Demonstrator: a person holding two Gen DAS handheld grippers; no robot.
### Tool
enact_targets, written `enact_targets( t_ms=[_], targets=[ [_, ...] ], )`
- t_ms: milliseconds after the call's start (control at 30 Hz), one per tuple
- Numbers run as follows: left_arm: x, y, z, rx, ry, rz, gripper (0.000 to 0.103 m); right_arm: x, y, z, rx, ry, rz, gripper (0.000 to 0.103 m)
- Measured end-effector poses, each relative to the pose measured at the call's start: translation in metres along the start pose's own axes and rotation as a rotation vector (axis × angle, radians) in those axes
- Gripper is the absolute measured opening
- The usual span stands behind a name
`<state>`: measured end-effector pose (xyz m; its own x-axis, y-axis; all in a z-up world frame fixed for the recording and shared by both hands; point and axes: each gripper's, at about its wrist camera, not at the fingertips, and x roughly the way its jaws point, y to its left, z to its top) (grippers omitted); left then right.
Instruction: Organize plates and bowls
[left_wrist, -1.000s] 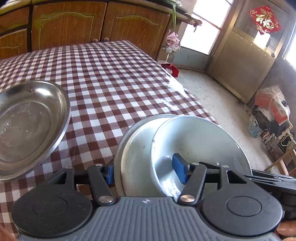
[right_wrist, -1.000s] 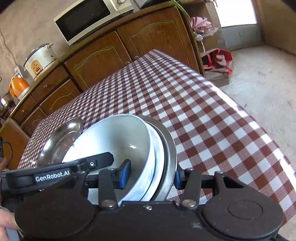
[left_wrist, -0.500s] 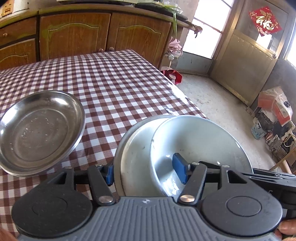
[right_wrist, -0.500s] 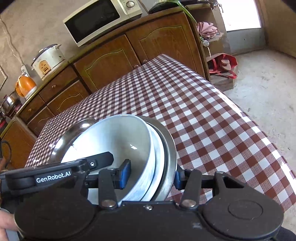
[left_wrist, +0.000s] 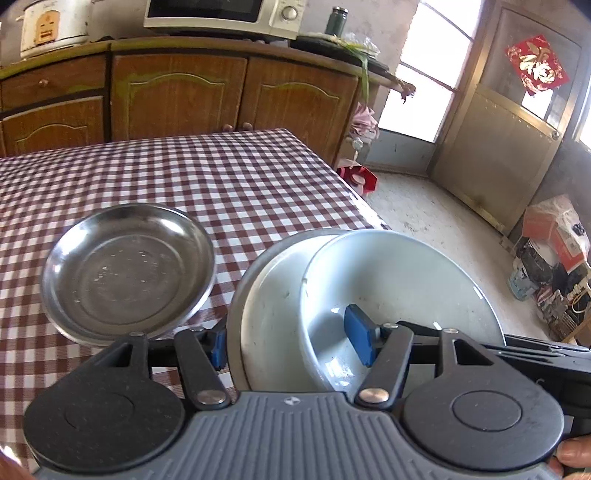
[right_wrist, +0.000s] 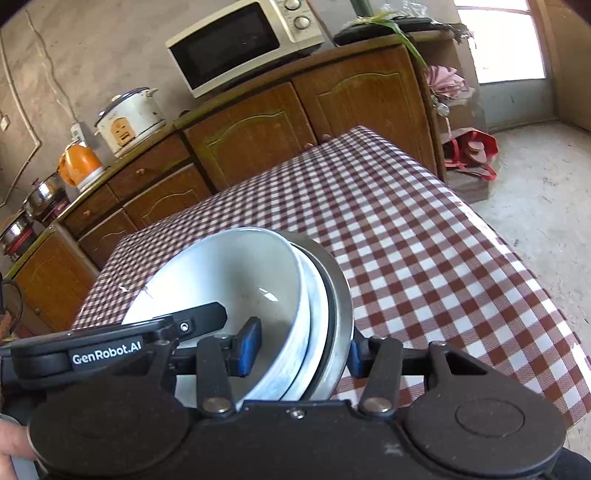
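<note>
Bowls and plate, nested as one stack (left_wrist: 332, 295), sit nearest you, pinched from opposite sides: your left gripper (left_wrist: 291, 341) clamps the stack's left edge, one pad inside the white bowl (left_wrist: 399, 280) and one under the steel plate (left_wrist: 240, 295); your right gripper (right_wrist: 301, 350) clamps the right edge likewise. Two grips likely keep the tilted stack from sliding apart. It hangs above the checked table's (left_wrist: 229, 173) near right corner. Just left, the empty steel dish (left_wrist: 129, 273) rests on the cloth, probably the next piece to join. Farther back stand the cupboards (left_wrist: 177, 99) and microwave (left_wrist: 221, 14)
</note>
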<state>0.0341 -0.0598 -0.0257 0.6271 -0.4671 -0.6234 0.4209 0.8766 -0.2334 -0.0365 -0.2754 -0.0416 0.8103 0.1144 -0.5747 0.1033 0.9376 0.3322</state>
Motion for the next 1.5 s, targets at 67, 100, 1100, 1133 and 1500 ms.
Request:
enact_targets(
  t_ms=[67, 100, 1100, 1133, 1500],
  targets=[
    [-0.004, 0.003, 0.001, -0.008, -0.004, 0.009, 0.063, 0.000, 0.007, 0.001, -0.011, 0.002, 0.009, 0.056],
    [-0.007, 0.005, 0.001, -0.012, -0.008, 0.015, 0.063, 0.000, 0.010, 0.001, -0.015, 0.002, 0.013, 0.056],
    [-0.077, 0.061, -0.011, -0.135, -0.096, 0.185, 0.065, 0.019, 0.109, -0.002, -0.143, 0.054, 0.163, 0.056],
    [-0.079, 0.063, -0.012, -0.138, -0.098, 0.190, 0.065, 0.020, 0.113, -0.002, -0.147, 0.057, 0.169, 0.056],
    [-0.095, 0.080, -0.016, -0.186, -0.109, 0.225, 0.065, 0.029, 0.139, -0.003, -0.189, 0.080, 0.206, 0.056]
  ],
)
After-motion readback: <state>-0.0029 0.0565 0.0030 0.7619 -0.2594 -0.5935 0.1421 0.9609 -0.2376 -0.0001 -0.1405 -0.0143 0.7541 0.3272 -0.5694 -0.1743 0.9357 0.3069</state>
